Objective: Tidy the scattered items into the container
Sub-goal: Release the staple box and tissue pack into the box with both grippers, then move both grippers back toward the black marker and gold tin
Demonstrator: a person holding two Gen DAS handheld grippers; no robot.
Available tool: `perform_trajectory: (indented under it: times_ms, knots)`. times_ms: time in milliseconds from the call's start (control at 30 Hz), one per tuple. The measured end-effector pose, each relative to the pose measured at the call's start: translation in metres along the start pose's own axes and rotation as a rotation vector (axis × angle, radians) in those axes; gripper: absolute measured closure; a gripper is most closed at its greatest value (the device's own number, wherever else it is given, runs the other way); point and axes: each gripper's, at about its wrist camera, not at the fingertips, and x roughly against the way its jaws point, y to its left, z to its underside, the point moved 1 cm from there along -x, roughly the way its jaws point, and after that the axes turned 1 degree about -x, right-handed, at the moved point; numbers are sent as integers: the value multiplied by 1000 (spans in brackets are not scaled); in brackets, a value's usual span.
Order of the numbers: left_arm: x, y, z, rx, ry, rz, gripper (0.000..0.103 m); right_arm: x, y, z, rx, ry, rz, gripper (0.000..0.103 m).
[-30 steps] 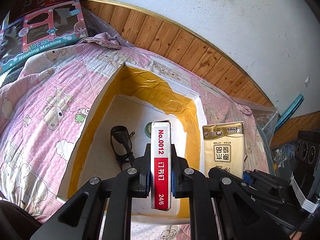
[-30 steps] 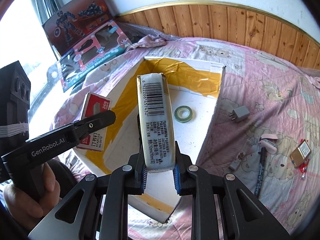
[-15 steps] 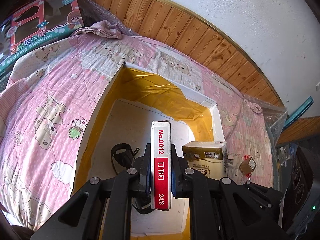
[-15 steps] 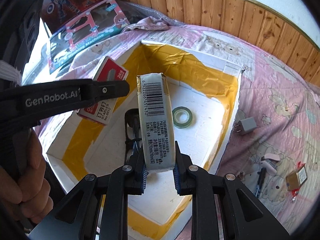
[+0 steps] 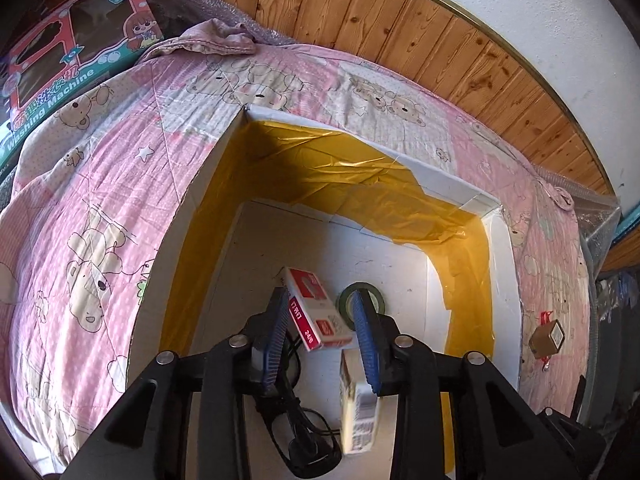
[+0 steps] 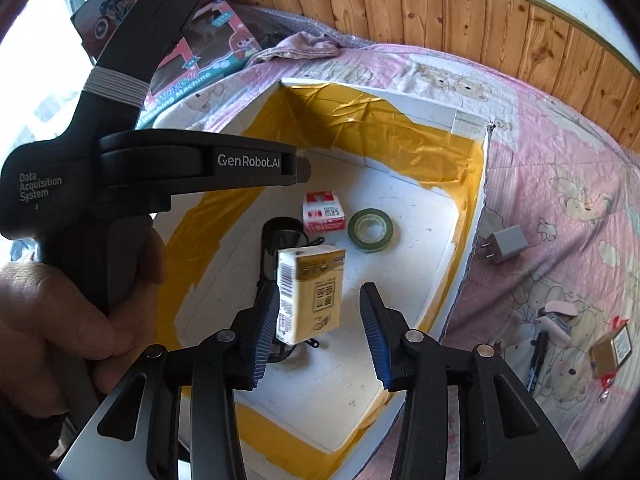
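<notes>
Now both of my tongs hang over the white box [image 6: 476, 184] lined with yellow tape, and both stand wide apart with nothing gripped. Under my left tongs [image 5: 320, 332] the red staple box [image 5: 316, 316] sits tilted, clear of both pads; from the right-hand view it lies near the middle of the box floor [image 6: 324, 212], just beside the green tape roll [image 6: 370, 230]. Between the spread fingers of my right tongs [image 6: 320, 328] the gold tissue pack [image 6: 310, 294] shows blurred; its left side is close against the left pad, though I cannot tell whether it touches. A black strap [image 6: 280, 236] lies on the floor beneath the pack, partly hidden by it.

My left tongs' body and my hand [image 6: 60, 320] block the box's left wall in the right view. Outside the box's right wall, on the pink quilt [image 6: 560, 152], lie a grey charger plug [image 6: 506, 244], a small brown box [image 6: 612, 348] and a pink-capped item [image 6: 558, 312]. A toy carton [image 5: 60, 76] leans at the quilt's far left corner.
</notes>
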Motion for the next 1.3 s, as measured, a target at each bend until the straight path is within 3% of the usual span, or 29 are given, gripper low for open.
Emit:
perform_trajectory:
  times_ms: [367,500,767,900,1300]
  knots:
    - [65,-19,41,-86,-111,-37,67,77,10,46,-4,-207,-155,59]
    - [91,-35,66,-117,-157,-40,67,106,8,70,5,-300,-163,59]
    - [128,-68,126,-178,-239,-12,56,140,-7,129,1,-442,-123,59]
    - [130,-82,156,-192,-222,4,56,135,-29,154,-60,-436,-103,59]
    - [131,-134,212,-291,-198,40,56,157,-84,170,-225,-454,-60,58]
